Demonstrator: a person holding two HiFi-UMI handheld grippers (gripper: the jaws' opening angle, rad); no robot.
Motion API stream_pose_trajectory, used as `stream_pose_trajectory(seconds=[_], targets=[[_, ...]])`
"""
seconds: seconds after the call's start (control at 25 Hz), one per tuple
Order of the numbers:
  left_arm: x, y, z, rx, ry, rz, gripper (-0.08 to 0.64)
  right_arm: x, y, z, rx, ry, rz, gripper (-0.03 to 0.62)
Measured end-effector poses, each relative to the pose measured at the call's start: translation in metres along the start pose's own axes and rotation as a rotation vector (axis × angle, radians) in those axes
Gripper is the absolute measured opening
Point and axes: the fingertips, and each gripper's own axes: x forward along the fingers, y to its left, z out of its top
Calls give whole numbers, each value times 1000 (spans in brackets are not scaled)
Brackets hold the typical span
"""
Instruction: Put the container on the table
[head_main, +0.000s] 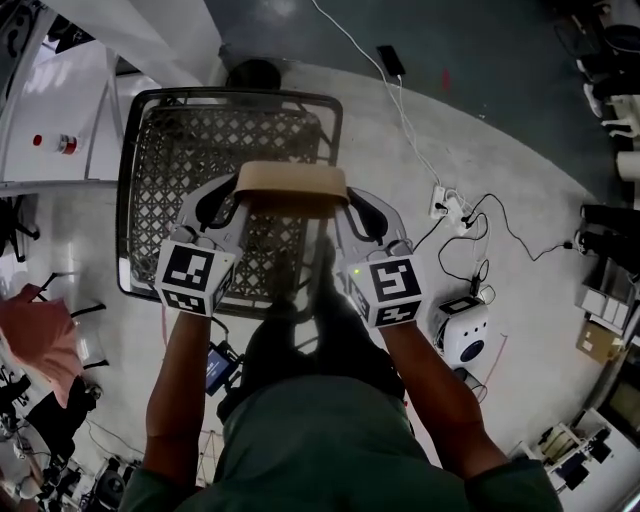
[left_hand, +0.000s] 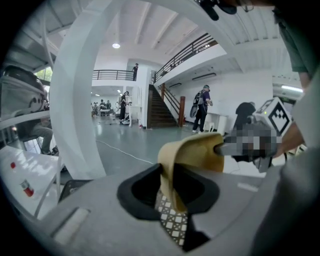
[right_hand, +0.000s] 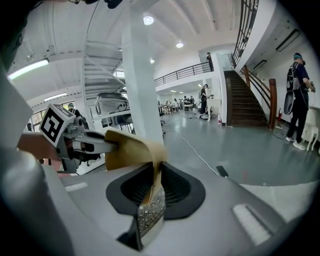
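The container (head_main: 180, 150) is a dark lattice basket with a tan strap handle (head_main: 292, 185), hanging below me over the grey floor in the head view. My left gripper (head_main: 236, 205) pinches the handle's left end and my right gripper (head_main: 350, 205) pinches its right end. In the left gripper view the tan handle (left_hand: 192, 152) runs out from between the left gripper's (left_hand: 170, 197) jaws, with a strip of lattice under it. The right gripper view shows the handle (right_hand: 130, 150) clamped the same way in the right gripper (right_hand: 152, 192). The basket's inside looks empty.
A white table (head_main: 50, 110) with a small red thing (head_main: 65, 143) stands at the left. Cables and a power strip (head_main: 450, 205) lie on the floor at the right, beside a white device (head_main: 465, 335). A white pillar (left_hand: 75, 100) rises close ahead. People stand far off in the hall.
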Motion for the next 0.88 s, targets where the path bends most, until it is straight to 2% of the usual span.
stream_pose_trajectory(seconds=[0.88], targets=[[68, 9, -108, -114, 196, -13, 71, 67, -29, -96, 50, 186, 33, 55]])
